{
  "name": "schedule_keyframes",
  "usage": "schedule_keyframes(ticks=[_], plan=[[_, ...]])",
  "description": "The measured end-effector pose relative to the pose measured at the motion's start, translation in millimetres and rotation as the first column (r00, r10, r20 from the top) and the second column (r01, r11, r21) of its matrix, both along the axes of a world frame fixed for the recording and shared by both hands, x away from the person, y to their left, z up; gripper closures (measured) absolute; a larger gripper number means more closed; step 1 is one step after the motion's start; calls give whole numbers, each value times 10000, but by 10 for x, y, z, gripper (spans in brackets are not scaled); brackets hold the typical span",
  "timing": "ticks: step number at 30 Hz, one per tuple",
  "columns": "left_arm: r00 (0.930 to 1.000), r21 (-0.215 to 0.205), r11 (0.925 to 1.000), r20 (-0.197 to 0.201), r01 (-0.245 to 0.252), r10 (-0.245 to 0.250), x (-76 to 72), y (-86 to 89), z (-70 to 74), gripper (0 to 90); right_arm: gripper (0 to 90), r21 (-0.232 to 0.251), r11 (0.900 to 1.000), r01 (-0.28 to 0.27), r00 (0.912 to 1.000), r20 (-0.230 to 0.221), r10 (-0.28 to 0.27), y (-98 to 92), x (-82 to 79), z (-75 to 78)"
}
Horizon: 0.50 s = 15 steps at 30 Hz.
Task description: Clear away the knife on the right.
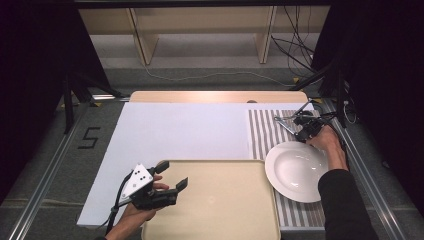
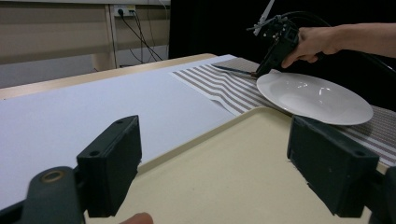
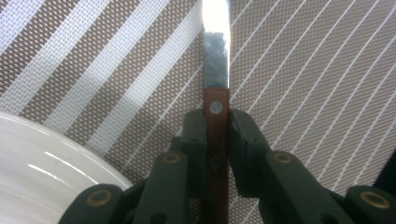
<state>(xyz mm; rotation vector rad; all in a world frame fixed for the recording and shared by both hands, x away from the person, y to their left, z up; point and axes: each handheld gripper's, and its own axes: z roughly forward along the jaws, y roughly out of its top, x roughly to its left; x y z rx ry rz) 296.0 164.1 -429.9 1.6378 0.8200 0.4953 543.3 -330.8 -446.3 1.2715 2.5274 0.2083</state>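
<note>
At the desk's far right corner, the right gripper (image 3: pixel 216 135) pinches the brown wooden handle of a knife (image 3: pixel 216 84), both jaws pressed flat against its sides. The knife lies on a striped placemat (image 1: pixel 262 131) that runs along the desk's right edge, its steel blade pointing toward the far edge. A white plate (image 1: pixel 296 170) sits on the same mat just beside the grip, its rim close against the gripper on the near side and crowding the handle there. Near the front edge, the left gripper (image 2: pixel 212 163) hovers over the left rim of a beige tray (image 1: pixel 220 210), its jaws spread wide with nothing between them. The tray's right rim lies just beside the plate, and a white sheet (image 1: pixel 185 130) covers the desk's middle. The knife's handle end is hidden between the jaws, and glare washes out the blade tip. From the high view the knife is a thin sliver, hard to make out.
</note>
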Motion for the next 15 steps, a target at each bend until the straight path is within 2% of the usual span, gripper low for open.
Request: schedule_keyframes(ticks=[3,4,7,9,10,15], plan=[[10000,7,10000,8,10,-10,-1,-1,1,176,779,-192,9998,-9,9997,234,14,-7,-2,30],[10000,18,10000,16,15,-15,-2,-2,1,175,779,-305,9995,28,9988,482,-13,-20,-10,49],[10000,2,10000,2,0,0,0,-1,0,176,779,-334,9994,8,9972,749,17,-33,-20,83],[10000,-3,10000,0,-1,1,0,0,0,175,779,-289,9996,30,9950,994,-1,-40,-34,130],[10000,2,10000,4,2,-2,0,-2,0,175,779,-112,9999,53,9922,1246,-39,-36,-57,175],[10000,15,10000,5,-5,5,0,-2,-1,175,779,14,9998,-214,9852,1702,208,15,-152,285]])
